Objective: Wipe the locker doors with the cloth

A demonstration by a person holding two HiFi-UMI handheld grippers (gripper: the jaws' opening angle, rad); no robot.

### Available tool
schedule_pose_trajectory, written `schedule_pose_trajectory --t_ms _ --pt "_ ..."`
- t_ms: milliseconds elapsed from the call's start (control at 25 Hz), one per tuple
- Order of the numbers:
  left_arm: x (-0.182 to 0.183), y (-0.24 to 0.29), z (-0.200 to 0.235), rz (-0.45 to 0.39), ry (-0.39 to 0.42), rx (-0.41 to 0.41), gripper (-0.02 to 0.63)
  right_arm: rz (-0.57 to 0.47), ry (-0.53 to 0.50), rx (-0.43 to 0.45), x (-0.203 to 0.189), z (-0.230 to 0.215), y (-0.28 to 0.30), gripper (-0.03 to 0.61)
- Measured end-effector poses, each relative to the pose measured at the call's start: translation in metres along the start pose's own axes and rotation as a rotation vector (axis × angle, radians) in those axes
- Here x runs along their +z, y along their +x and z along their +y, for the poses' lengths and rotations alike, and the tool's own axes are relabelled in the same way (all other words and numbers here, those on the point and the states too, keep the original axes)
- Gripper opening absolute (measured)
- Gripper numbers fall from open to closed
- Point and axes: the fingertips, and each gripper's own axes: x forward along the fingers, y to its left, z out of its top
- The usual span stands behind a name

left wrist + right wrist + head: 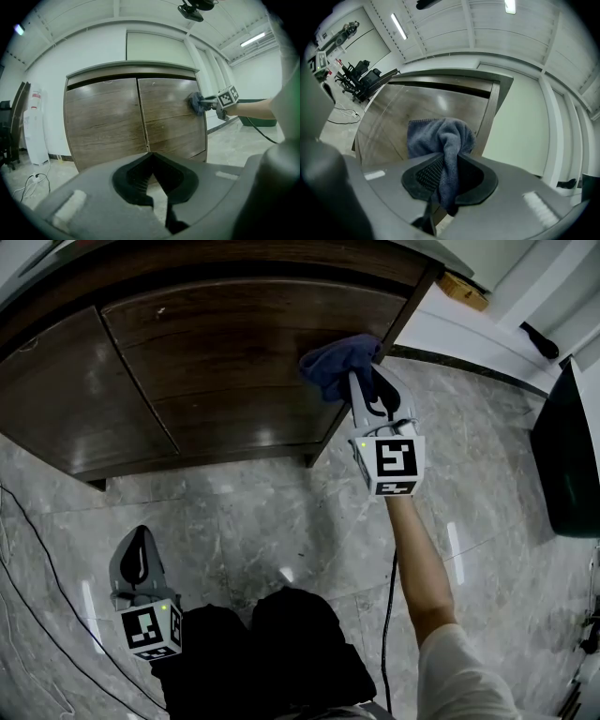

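The right gripper (449, 161) clamps a fold of the blue cloth (433, 136) — soft, light, floppy, probably best pinched mid-bunch — against the right locker door (253, 362) near its outer edge. The left gripper (139, 563) hangs closed and empty.

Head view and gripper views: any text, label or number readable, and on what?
None readable.
Cubes on the left gripper and right gripper: square markers only, no letters.
White unit by the wall: red label, too small to read.
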Motion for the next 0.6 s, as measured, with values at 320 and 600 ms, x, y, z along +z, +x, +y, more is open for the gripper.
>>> schedule_pose_trajectory --t_ms 320,600 --pt "-0.008 0.000 0.001 0.019 0.000 0.000 0.003 0.028 0.025 0.019 -0.028 0.017 -0.001 0.075" --pt "-0.011 -0.002 0.001 0.022 -0.004 0.002 0.003 0.068 0.045 0.031 -0.055 0.030 -0.004 0.075"
